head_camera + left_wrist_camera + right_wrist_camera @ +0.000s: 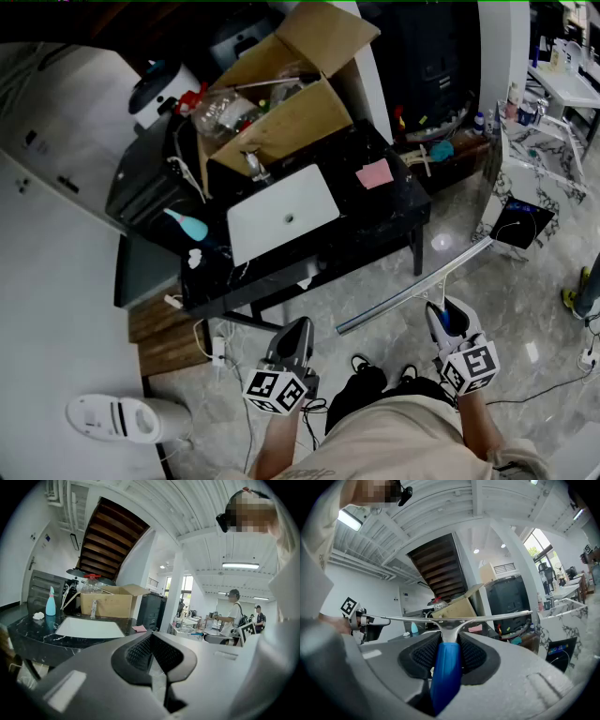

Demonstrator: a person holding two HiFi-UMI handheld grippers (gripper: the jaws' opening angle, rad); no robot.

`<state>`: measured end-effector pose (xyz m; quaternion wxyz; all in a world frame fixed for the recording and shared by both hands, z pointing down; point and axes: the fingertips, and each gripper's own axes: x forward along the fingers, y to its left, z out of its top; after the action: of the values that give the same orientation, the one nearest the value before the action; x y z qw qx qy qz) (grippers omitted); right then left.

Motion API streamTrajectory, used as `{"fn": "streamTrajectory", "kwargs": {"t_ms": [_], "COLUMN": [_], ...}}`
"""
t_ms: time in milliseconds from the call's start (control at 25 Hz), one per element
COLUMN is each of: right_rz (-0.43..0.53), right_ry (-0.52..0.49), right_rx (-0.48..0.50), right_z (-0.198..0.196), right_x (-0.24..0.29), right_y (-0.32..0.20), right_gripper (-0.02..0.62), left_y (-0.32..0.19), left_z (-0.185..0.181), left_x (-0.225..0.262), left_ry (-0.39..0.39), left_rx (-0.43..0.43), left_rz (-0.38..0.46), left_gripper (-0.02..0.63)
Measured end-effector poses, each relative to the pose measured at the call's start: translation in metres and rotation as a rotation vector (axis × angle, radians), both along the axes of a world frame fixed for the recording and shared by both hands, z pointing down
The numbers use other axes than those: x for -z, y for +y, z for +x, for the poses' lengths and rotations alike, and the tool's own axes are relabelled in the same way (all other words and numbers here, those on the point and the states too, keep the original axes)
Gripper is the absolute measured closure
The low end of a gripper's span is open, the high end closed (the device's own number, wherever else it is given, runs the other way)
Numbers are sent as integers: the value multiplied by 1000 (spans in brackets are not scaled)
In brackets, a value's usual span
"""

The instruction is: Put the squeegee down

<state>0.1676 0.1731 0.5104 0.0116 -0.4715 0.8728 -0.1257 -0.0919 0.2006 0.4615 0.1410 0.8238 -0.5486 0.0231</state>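
The squeegee (412,286) has a blue handle (446,677) and a long metal blade (487,616). My right gripper (439,314) is shut on that handle and holds the blade level over the floor, just short of the black table (375,217). In the right gripper view the handle fills the gap between the right gripper's (449,637) pads. My left gripper (298,330) hangs beside it, lower left, with nothing in it. The left gripper (151,637) has its pads together in its own view.
On the table lie a white board (281,211), an open cardboard box (281,117) of clutter, a pink cloth (374,174) and a teal bottle (187,225). A marble counter (534,155) stands at right. A white device (112,417) and cables lie on the floor.
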Motion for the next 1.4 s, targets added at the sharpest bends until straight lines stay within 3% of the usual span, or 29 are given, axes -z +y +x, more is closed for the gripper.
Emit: {"fn": "streamTrajectory", "kwargs": {"t_ms": [480, 760, 1000, 1400], "right_rz": [26, 39, -1, -9], "right_ry": [40, 78, 87, 109], "right_rx": [0, -31, -80, -143], "right_z": [-15, -32, -48, -74], "right_x": [12, 22, 29, 41], "right_y": [-14, -41, -68, -110], "right_gripper": [472, 472, 472, 472], "left_y": [-17, -65, -105, -145], "left_z": [-20, -31, -44, -83], "left_x": [-5, -11, 5, -27], "left_ry": [30, 8, 47, 19], "left_rx": [-20, -61, -109, -140], "left_rz": [16, 13, 55, 18], "left_gripper": [592, 592, 592, 592]}}
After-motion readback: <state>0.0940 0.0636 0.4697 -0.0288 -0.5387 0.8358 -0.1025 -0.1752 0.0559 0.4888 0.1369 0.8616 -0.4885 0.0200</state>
